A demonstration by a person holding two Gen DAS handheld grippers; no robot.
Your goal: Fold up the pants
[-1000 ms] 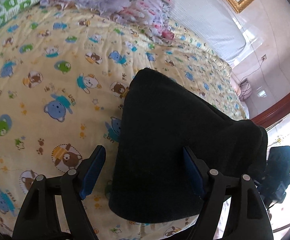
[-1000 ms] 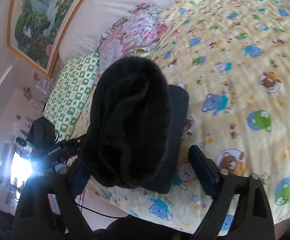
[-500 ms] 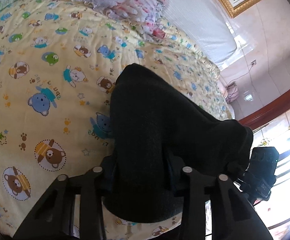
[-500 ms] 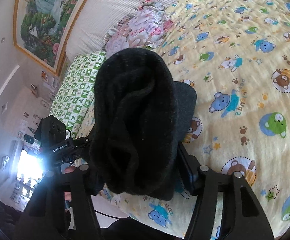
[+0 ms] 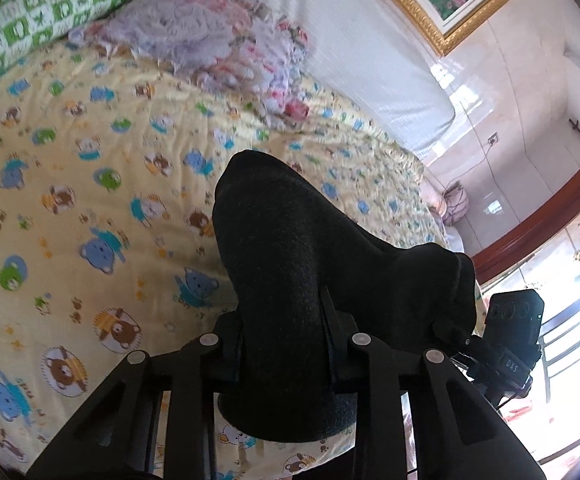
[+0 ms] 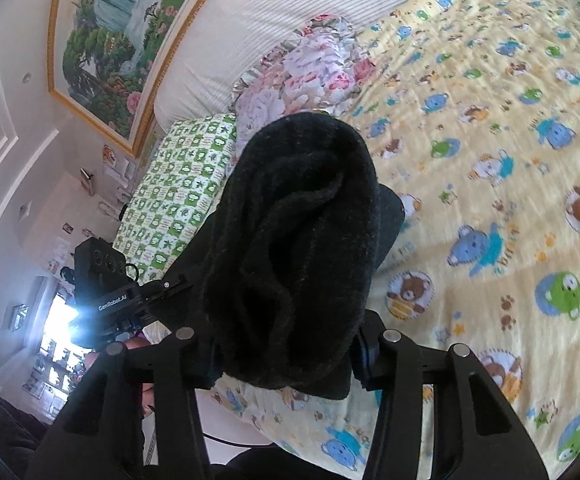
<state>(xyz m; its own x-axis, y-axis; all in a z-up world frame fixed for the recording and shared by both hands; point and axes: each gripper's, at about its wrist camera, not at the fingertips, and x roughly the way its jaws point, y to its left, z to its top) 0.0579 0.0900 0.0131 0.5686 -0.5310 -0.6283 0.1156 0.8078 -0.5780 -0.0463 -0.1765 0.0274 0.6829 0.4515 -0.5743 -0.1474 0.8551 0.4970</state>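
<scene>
Where both grippers close, pants point bedward

black pants, yellow bear-print sheet, green-check pillow

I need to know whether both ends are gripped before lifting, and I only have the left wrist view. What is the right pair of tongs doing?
Observer: The right tongs are closing on the bunched black pants, with the cloth already between the jaws.
Operator: Which end is that?
Observer: The thick one: several rolled layers show there, not the smooth single face in your view.
Operator: Anything beside the bed on that side?
Observer: A green checked pillow lies behind the pants, below a gold-framed painting.
Operator: Can you see my tongs?
Observer: Only their camera block, left of the pants; their tips are hidden.
</scene>
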